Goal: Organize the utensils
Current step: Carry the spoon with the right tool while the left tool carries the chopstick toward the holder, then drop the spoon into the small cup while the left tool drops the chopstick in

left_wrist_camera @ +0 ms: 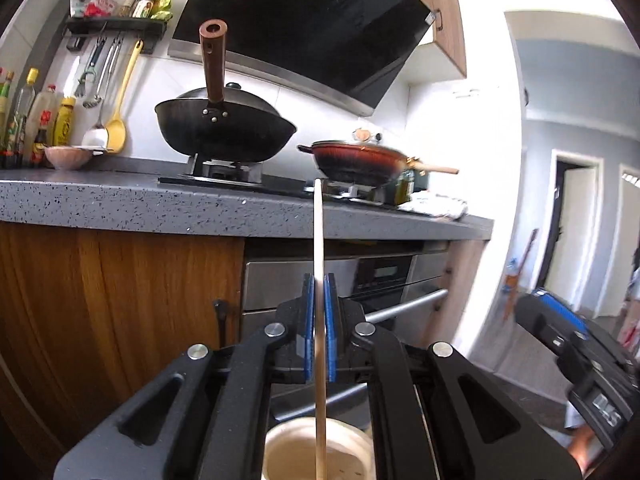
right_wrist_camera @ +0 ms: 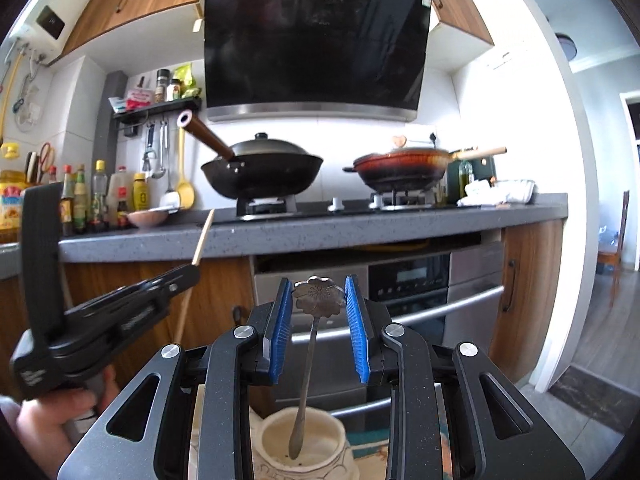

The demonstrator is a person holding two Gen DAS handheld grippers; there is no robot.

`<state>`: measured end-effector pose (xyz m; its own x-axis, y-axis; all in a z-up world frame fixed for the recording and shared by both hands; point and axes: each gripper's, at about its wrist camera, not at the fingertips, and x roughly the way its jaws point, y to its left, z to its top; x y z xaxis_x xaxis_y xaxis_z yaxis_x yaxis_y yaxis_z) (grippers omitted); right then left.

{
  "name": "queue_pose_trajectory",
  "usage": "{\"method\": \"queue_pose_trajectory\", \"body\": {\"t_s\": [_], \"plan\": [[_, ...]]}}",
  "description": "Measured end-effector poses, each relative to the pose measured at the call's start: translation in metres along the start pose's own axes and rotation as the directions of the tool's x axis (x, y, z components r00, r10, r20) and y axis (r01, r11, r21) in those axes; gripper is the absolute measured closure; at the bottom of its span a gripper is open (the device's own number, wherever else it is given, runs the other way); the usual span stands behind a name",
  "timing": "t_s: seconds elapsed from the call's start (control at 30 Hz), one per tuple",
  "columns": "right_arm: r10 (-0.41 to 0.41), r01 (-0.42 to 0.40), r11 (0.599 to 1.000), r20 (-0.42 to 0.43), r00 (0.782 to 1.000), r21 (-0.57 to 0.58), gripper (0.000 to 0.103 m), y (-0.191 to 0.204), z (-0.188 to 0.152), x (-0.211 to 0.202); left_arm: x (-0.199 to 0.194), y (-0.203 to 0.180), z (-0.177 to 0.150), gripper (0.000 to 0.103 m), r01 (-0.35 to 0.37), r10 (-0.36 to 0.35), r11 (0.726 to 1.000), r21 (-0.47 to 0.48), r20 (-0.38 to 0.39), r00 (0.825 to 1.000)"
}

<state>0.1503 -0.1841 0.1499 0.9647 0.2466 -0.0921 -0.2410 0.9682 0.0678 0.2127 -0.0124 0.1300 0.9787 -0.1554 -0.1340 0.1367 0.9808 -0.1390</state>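
My left gripper point(left_wrist_camera: 319, 280) is shut on a thin wooden chopstick point(left_wrist_camera: 318, 232) that stands upright between the blue pads, its lower end over a cream ceramic jar point(left_wrist_camera: 352, 452). In the right wrist view this gripper point(right_wrist_camera: 192, 270) shows at the left with the chopstick point(right_wrist_camera: 204, 236) sticking up from it. My right gripper point(right_wrist_camera: 318, 284) grips a metal spoon point(right_wrist_camera: 319, 296) by its flower-shaped head. The handle hangs down into the mouth of the jar point(right_wrist_camera: 328, 428). In the left wrist view the right gripper point(left_wrist_camera: 536, 300) is at the right edge.
Ahead is a grey speckled countertop point(right_wrist_camera: 360, 232) with a black lidded wok point(right_wrist_camera: 262, 176) and a red pan point(right_wrist_camera: 400, 168) on the stove. Sauce bottles point(right_wrist_camera: 100, 196) and hanging utensils point(right_wrist_camera: 184, 168) are at the left. An oven point(right_wrist_camera: 420, 288) sits below. A person's hand point(right_wrist_camera: 52, 412) holds the left gripper.
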Motion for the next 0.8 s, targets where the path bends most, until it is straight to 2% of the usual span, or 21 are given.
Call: {"method": "queue_pose_trajectory", "body": {"t_s": [0.13, 0.27, 0.53, 0.8], "plan": [[0.005, -0.005, 1.000, -0.040, 0.999, 0.011, 0.074, -0.007, -0.016, 0.010, 0.001, 0.002, -0.018, 0.098, -0.053, 0.052, 0.998, 0.028, 0.016, 0.999], [0.032, -0.027, 0.999, -0.115, 0.993, 0.039, 0.074, -0.016, -0.030, 0.021, -0.005, 0.005, -0.032, 0.098, -0.051, 0.051, 0.998, 0.031, -0.018, 0.999], [0.015, -0.015, 1.000, -0.193, 0.981, 0.002, 0.074, -0.010, -0.053, 0.030, -0.024, -0.002, -0.053, 0.098, -0.053, 0.061, 0.994, 0.097, -0.085, 0.994], [0.010, -0.010, 1.000, -0.198, 0.980, 0.003, 0.074, -0.011, -0.057, 0.032, -0.022, 0.008, -0.066, 0.098, -0.077, 0.087, 0.995, 0.066, -0.169, 0.982]]}}
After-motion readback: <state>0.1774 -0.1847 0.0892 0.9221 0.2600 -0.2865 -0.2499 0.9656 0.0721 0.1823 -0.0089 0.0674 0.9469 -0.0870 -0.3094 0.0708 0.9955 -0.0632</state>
